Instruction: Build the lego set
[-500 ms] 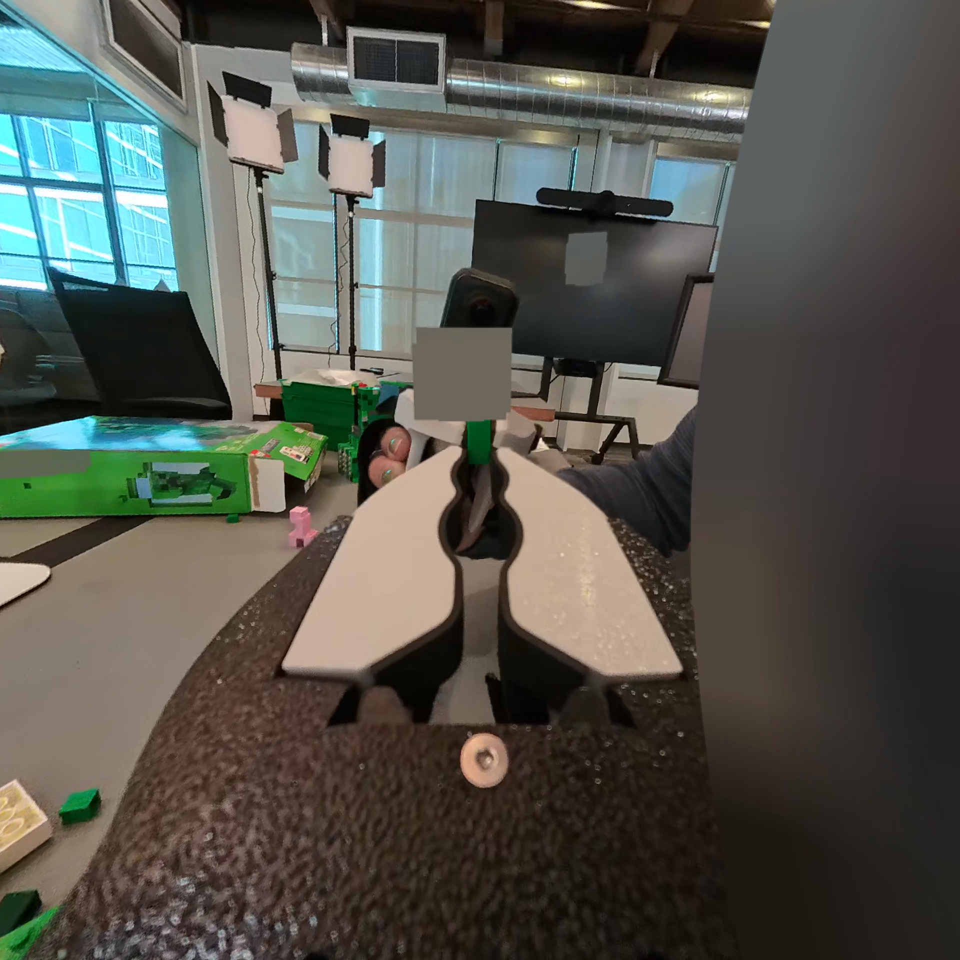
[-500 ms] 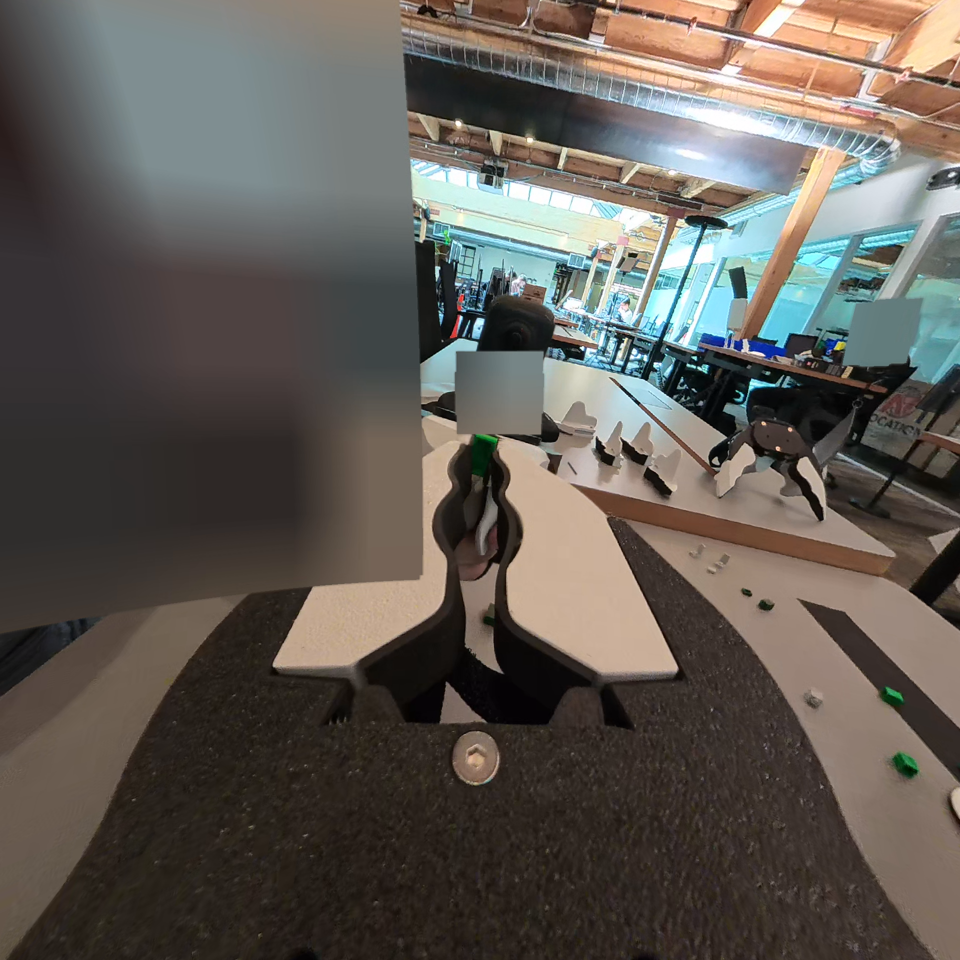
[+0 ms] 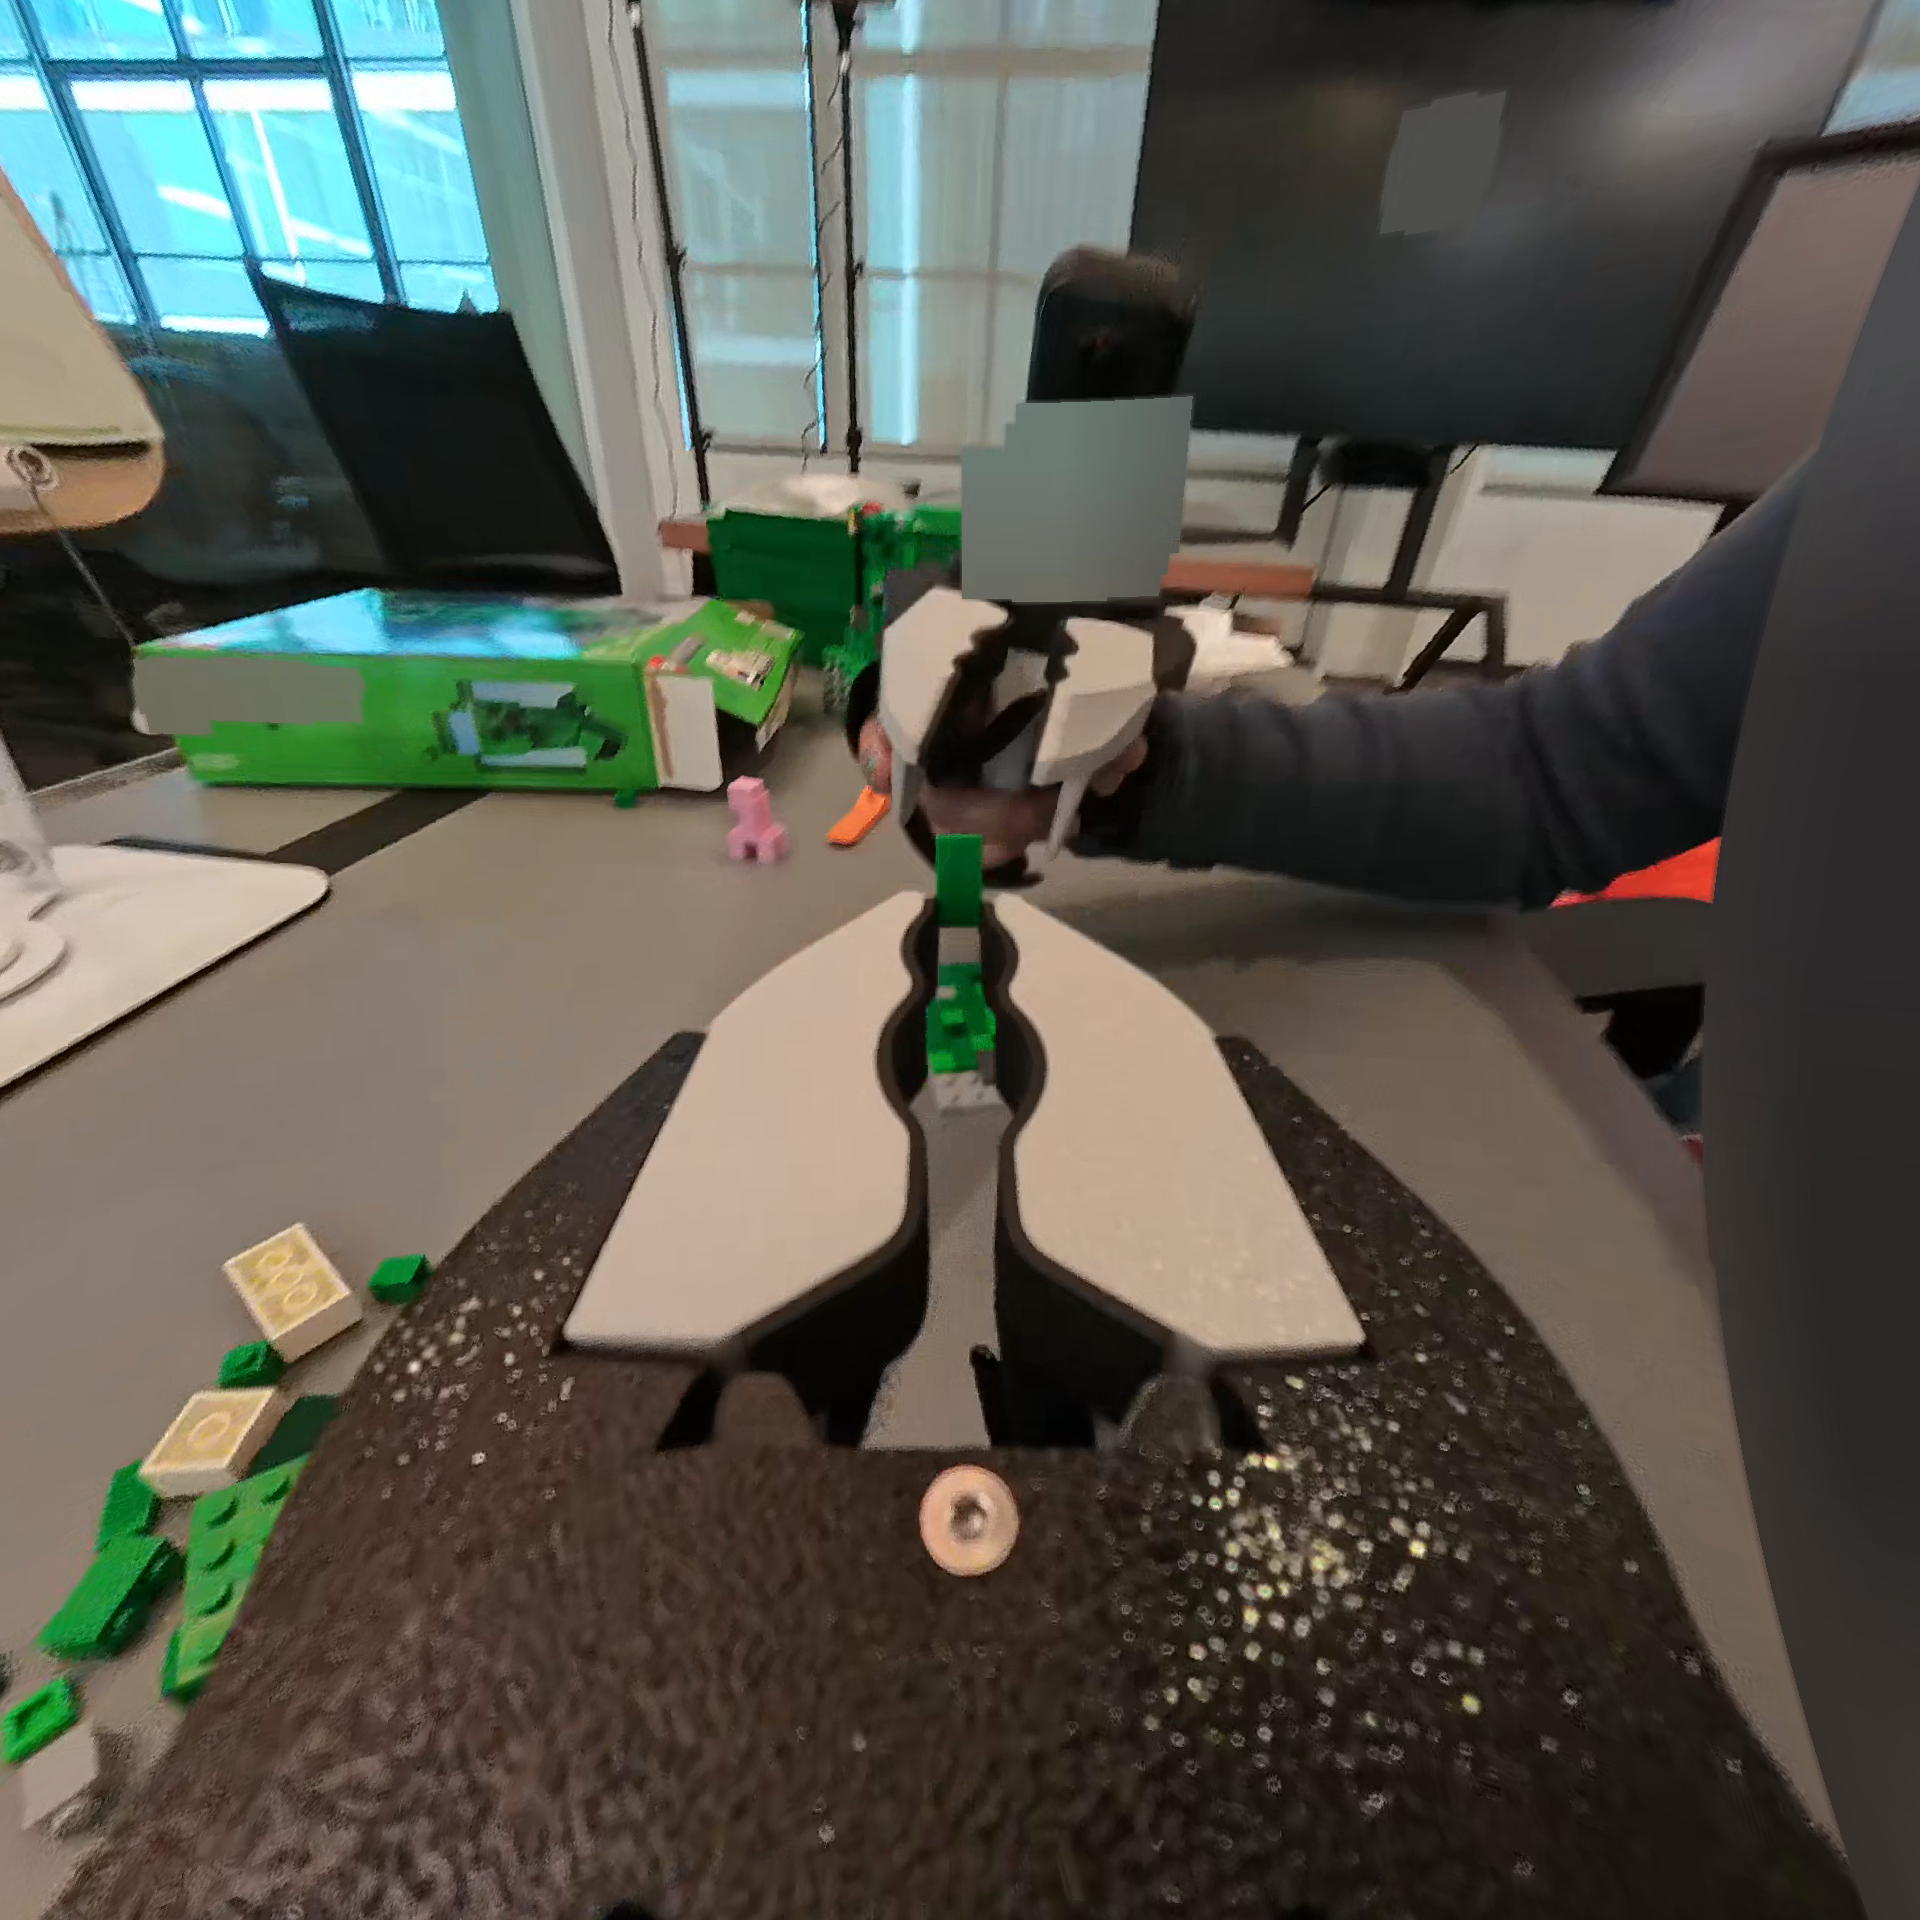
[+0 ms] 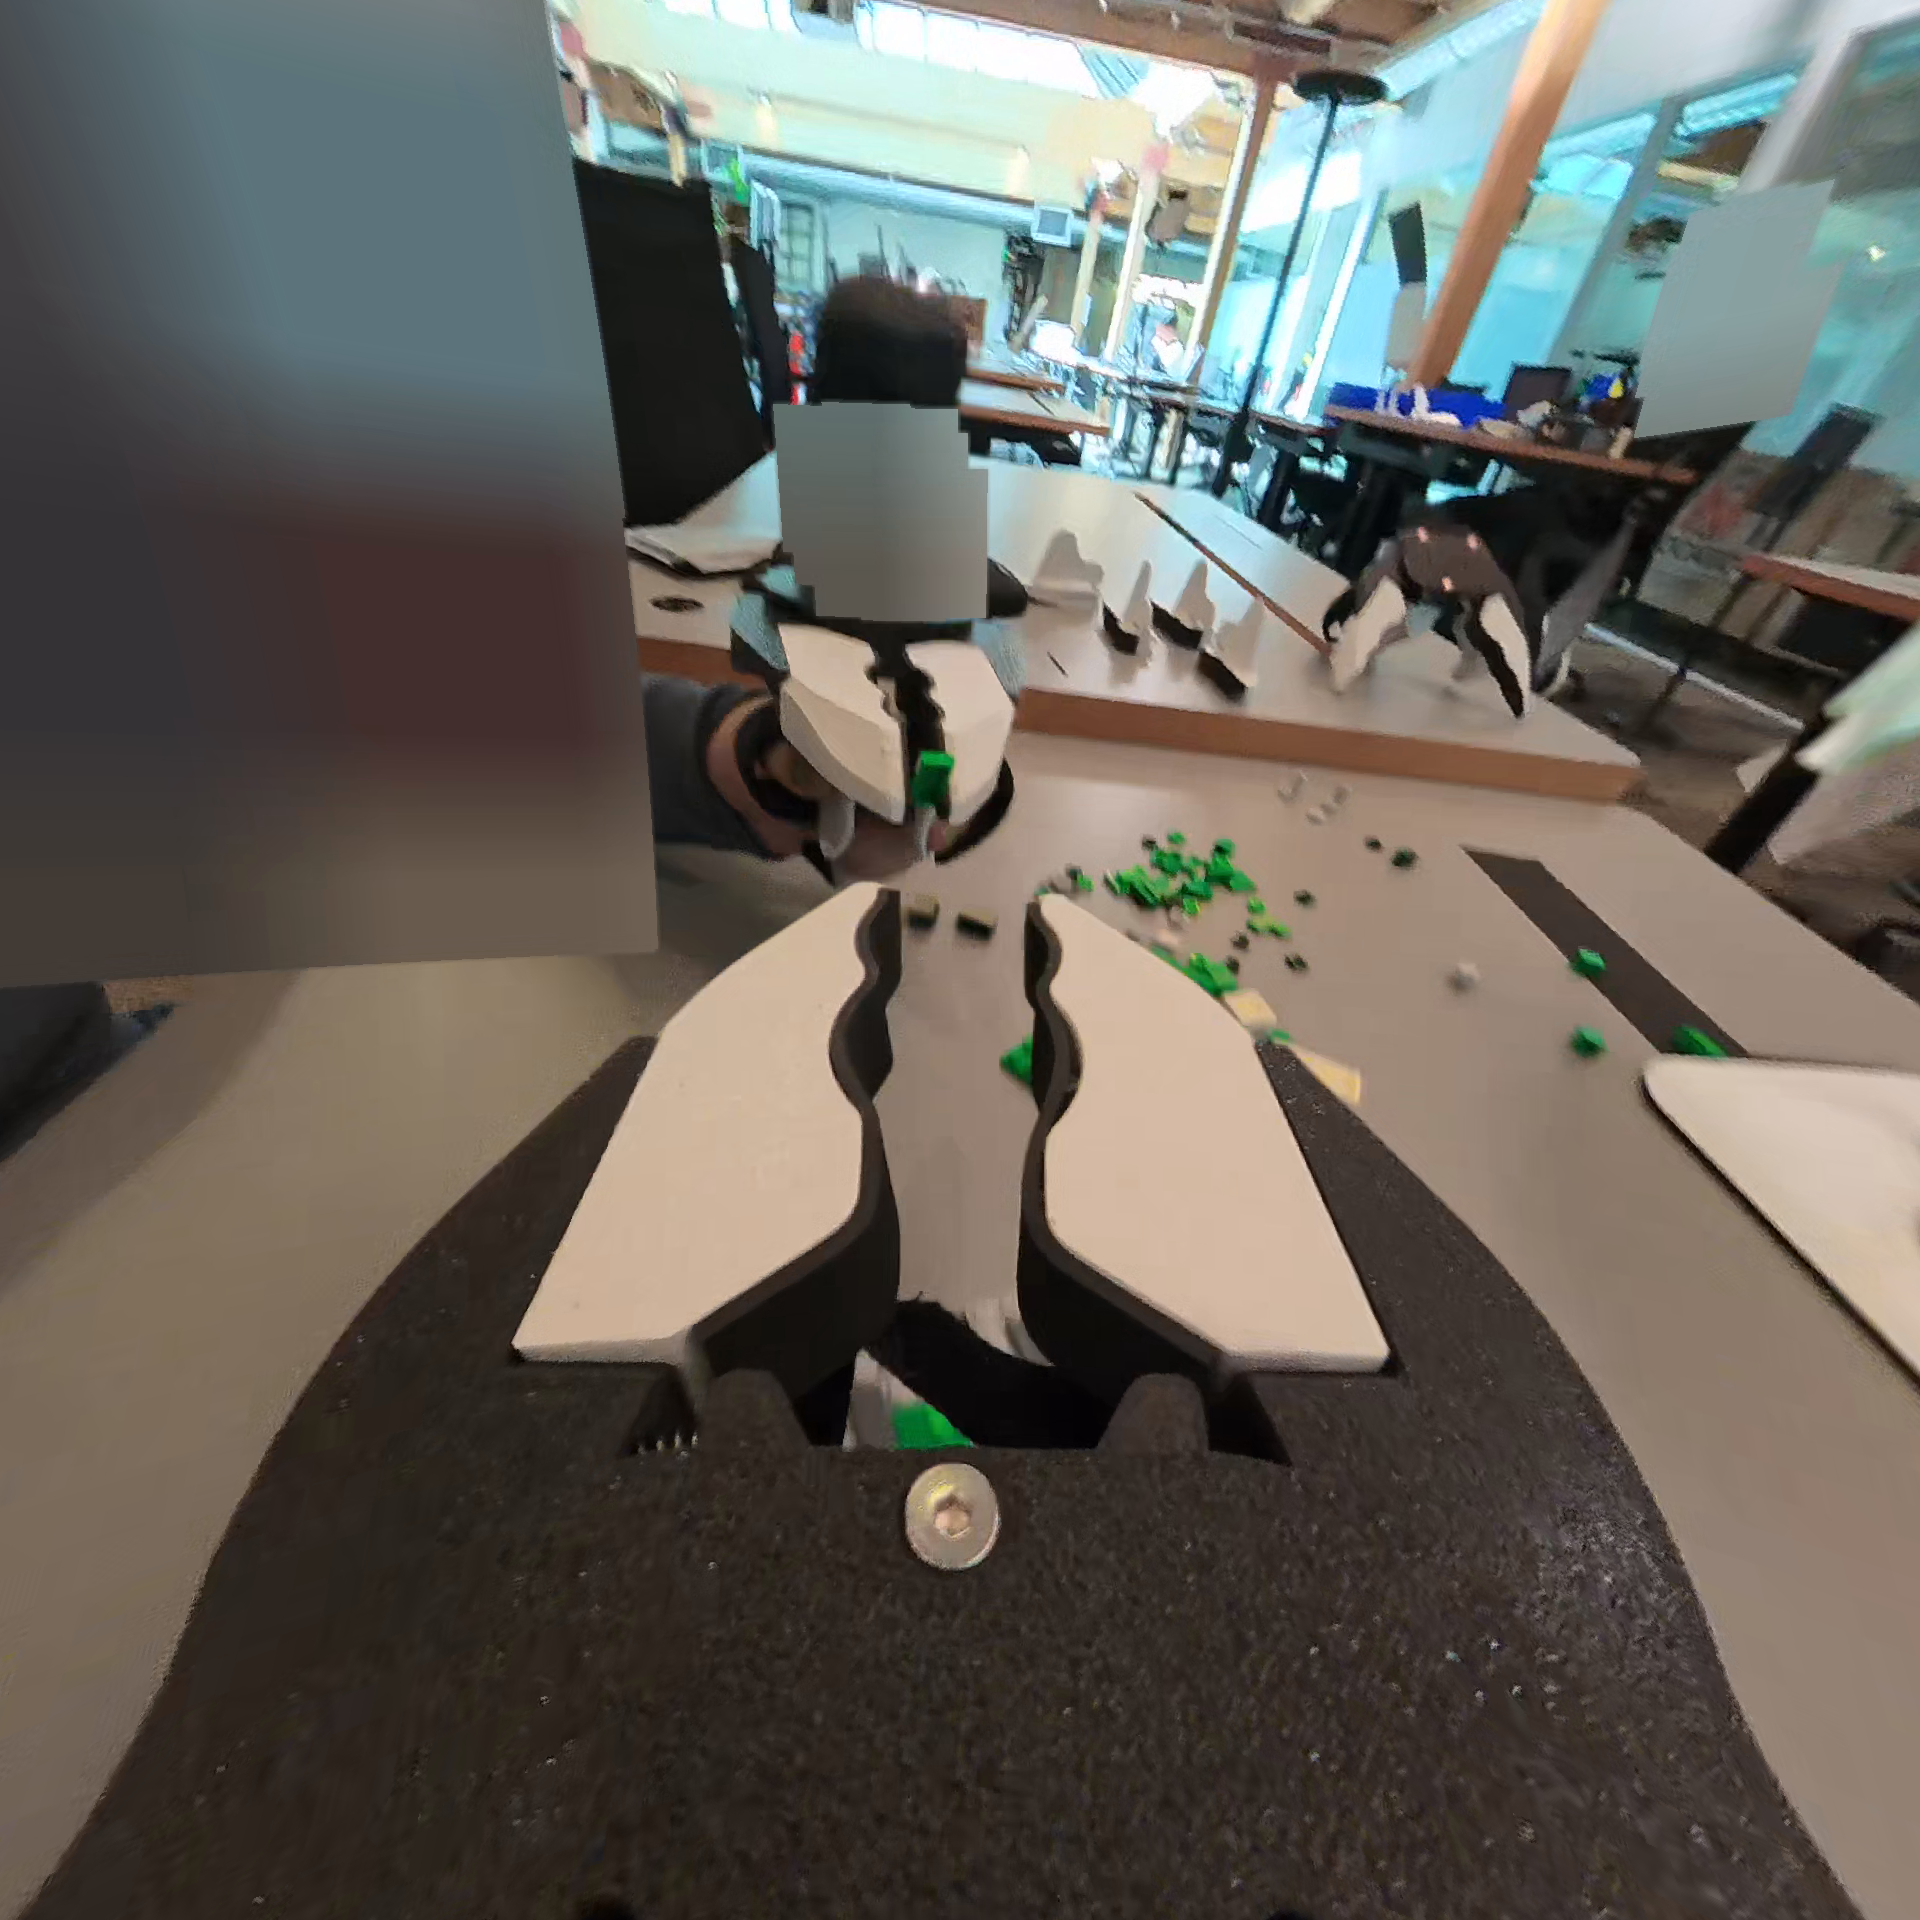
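Left wrist view, left tongs (image 3: 958,914): pinching one small green and grey brick piece (image 3: 958,883); its green end sticks out past the tips, both pads pressed on it.
Left wrist view, right tongs (image 3: 982,800): seen farther off, held in one hand (image 3: 977,810) with a dark sleeve (image 3: 1403,769), just beyond the held piece and apart from it.
Left wrist view, worktop (image 3: 468,987): one green box (image 3: 416,707), one pink figure (image 3: 753,821), one orange piece (image 3: 857,816); at lower left two cream bricks (image 3: 291,1288) and perhaps seven loose green bricks (image 3: 114,1590), blurred, so the count is rough.
Right wrist view, right tongs (image 4: 956,914): spread, with bare grey worktop (image 4: 364,1091) between the fingers.
Right wrist view, left tongs (image 4: 920,800): facing the camera, nipping the same green piece (image 4: 928,777) at their tips.
Right wrist view, beyond the tips: two small dark bricks (image 4: 948,920) side by side; one scattered heap of green bricks (image 4: 1184,883) to the right, too many and too blurred to count.
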`<state>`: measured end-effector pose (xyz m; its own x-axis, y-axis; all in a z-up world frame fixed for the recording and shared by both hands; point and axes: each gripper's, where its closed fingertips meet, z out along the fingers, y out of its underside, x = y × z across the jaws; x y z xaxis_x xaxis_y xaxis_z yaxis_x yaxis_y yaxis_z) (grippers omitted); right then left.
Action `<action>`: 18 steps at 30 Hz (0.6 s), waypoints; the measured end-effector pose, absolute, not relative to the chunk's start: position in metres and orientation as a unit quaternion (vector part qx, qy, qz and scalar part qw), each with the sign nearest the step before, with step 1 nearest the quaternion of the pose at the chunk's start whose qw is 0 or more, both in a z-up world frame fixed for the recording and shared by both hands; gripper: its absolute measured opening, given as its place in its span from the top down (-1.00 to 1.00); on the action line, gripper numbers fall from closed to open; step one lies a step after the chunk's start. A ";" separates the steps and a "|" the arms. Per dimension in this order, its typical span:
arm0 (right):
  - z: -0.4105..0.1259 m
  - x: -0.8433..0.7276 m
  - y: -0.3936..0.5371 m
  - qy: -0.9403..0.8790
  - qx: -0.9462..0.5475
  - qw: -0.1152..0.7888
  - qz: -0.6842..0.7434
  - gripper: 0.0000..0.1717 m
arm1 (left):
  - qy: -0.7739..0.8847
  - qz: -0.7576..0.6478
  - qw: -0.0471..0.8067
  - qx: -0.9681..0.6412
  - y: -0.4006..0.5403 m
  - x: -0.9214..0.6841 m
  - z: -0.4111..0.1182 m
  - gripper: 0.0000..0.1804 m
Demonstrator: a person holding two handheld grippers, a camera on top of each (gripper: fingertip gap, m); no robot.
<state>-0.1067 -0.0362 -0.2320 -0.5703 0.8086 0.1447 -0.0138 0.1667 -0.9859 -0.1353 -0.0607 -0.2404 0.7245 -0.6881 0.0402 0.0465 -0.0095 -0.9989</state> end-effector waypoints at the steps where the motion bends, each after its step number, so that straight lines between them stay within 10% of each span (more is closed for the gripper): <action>1: -0.241 -0.098 -0.031 -0.680 -0.303 0.350 0.569 0.74 | 0.246 -0.262 0.656 -0.664 -0.058 -0.135 -0.244 0.92; 18: -0.339 -0.054 0.008 -0.891 -0.286 0.180 0.303 0.29 | 0.306 -0.096 0.431 -0.843 -0.042 -0.076 -0.324 0.92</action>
<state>-0.0544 0.0084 -0.3390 -0.7717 0.6189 0.1465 0.4011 0.6524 -0.6431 -0.0763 -0.0424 -0.3242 0.7943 -0.5988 -0.1025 -0.4337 -0.4409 -0.7858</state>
